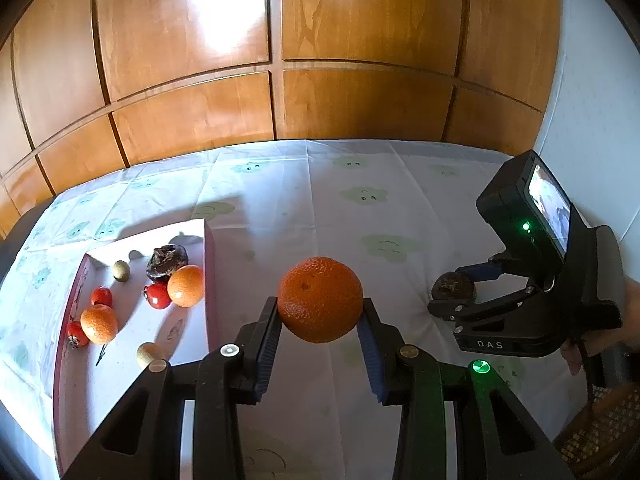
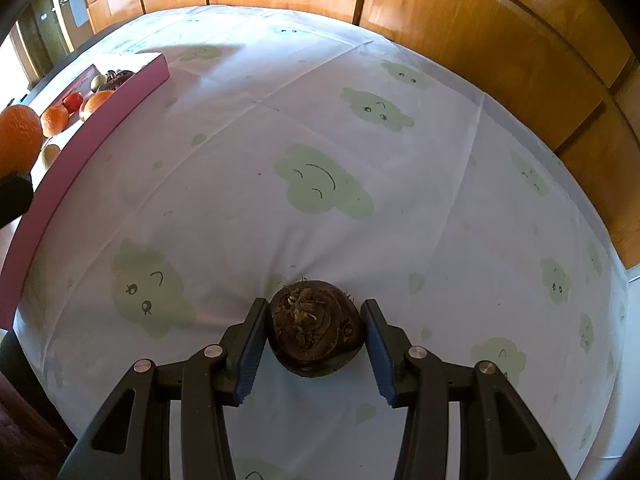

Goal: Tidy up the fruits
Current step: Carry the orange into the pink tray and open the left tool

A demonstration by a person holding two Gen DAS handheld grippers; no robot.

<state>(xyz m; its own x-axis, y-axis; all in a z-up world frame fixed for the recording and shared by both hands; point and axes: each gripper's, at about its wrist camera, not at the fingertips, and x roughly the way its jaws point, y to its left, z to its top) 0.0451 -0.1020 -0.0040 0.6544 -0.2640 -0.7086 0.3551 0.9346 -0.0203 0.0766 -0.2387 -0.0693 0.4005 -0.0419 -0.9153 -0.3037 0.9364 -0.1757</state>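
Note:
My left gripper [image 1: 320,306] is shut on a large orange [image 1: 320,298], lifted above the tablecloth to the right of the box [image 1: 211,300]. The same orange [image 2: 18,136] shows at the left edge of the right wrist view. The pink-walled box [image 2: 100,128] has a white inside. It holds two oranges [image 1: 185,286], small red fruits [image 1: 158,295], greenish-brown fruits [image 1: 121,270] and a dark wrinkled fruit [image 1: 167,262]. My right gripper [image 2: 315,312] points steeply down, its pads against both sides of a dark brown fruit [image 2: 316,332] that rests on the cloth. That fruit [image 1: 452,286] and gripper [image 1: 446,294] appear at right.
A white tablecloth [image 2: 320,184] with green cloud faces covers the table. Wooden panelling [image 1: 280,60] runs behind it. A hand [image 1: 576,356] holds the right gripper's handle, and a wicker chair seat [image 1: 600,432] sits below the table's right edge.

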